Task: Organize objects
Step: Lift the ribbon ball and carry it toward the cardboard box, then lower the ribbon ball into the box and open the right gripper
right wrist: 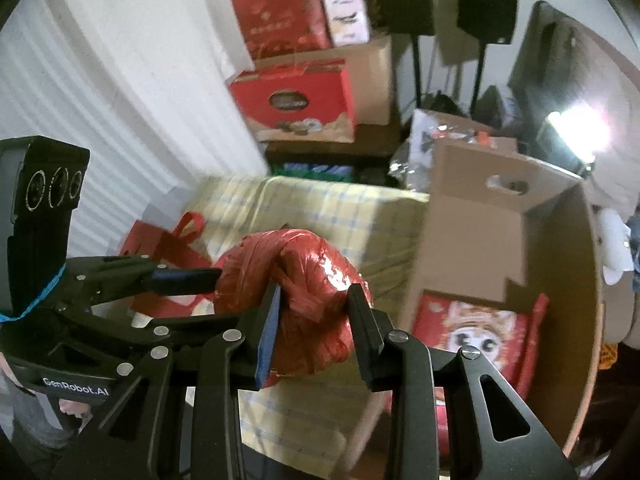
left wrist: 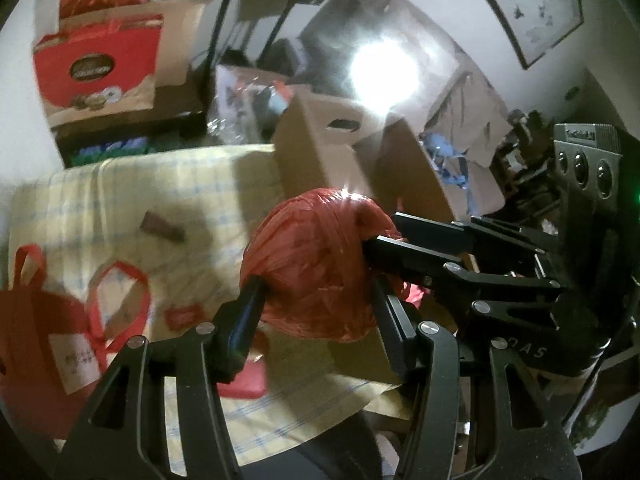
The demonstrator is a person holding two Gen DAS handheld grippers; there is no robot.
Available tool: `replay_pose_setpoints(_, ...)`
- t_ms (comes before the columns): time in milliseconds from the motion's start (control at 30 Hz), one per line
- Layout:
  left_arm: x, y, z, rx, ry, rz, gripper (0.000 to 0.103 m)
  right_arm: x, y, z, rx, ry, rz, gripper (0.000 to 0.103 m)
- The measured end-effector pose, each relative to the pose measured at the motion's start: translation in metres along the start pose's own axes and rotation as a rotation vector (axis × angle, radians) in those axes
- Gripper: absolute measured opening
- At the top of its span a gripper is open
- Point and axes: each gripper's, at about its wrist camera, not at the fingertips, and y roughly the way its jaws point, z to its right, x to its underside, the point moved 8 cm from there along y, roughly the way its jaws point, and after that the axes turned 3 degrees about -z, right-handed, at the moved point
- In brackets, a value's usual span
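While both tongs share one load, the red plastic bundle [left wrist: 316,268] hangs at the centre of each wrist view, lifted clear of the yellow checked cloth [left wrist: 168,200] that covers the counter. The left tongs [left wrist: 318,302] pinch it from the lower edge of their own frame, and the right tongs [right wrist: 314,322] pinch its other end, reaching in from the right side of the left view. Neither pair is pressed fully together; each is held apart by the crinkled plastic between its pads.

Judging by the layout, the open cardboard box [right wrist: 472,216] at the right of the right wrist view is the destination: a red cat-print packet [right wrist: 468,340] already lies on its floor, so some sorting looks done. The bundle is near the box but not over it yet. Left on the cloth are a red tote bag [left wrist: 44,328], a small brown wedge [left wrist: 162,231] and a flat red packet [left wrist: 248,378], so much of the job remains
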Motion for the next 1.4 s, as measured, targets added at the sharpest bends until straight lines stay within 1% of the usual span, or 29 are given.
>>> replay_pose_setpoints(233,-0.025,0.019,0.046,0.021,0.042,-0.002,0.051,-0.004,-0.031,0.045,0.038,0.064,0.041,0.033)
replay_pose_setpoints(400,-0.044,0.041,0.078,0.036,0.071,-0.018,0.051,-0.006,-0.046,0.086,0.063,0.128,0.064,0.033)
replay_pose_setpoints(567,-0.068,0.072,0.102,0.064,0.083,-0.041,0.051,-0.009,-0.051,0.129,0.076,0.2,0.074,0.033)
replay_pose_setpoints(700,-0.092,0.098,0.113,0.088,0.102,-0.038,0.051,-0.015,-0.048,0.166,0.095,0.255,0.084,0.033)
replay_pose_setpoints(867,-0.12,0.137,0.118,0.11,0.115,-0.051,0.051,-0.023,-0.032,0.213,0.108,0.325,0.079,0.033)
replay_pose_setpoints(1067,-0.148,0.189,0.113,0.149,0.085,-0.08,0.051,-0.032,-0.005,0.259,0.133,0.369,0.067,0.033)
replay_pose_setpoints(1133,-0.151,0.202,0.109,0.163,0.06,-0.091,0.051,-0.034,0.007,0.271,0.145,0.369,0.058,0.033)
replay_pose_setpoints(1200,-0.154,0.217,0.101,0.18,0.022,-0.118,0.051,-0.035,0.017,0.279,0.162,0.362,0.045,0.033)
replay_pose_setpoints(1267,-0.156,0.226,0.095,0.18,0.009,-0.12,0.051,-0.036,0.028,0.286,0.175,0.351,0.034,0.033)
replay_pose_setpoints(1333,-0.158,0.23,0.092,0.179,0.003,-0.126,0.051,-0.036,0.037,0.289,0.183,0.345,0.025,0.033)
replay_pose_setpoints(1400,-0.16,0.229,0.088,0.189,-0.024,-0.118,0.051,-0.037,0.043,0.292,0.206,0.331,0.026,0.033)
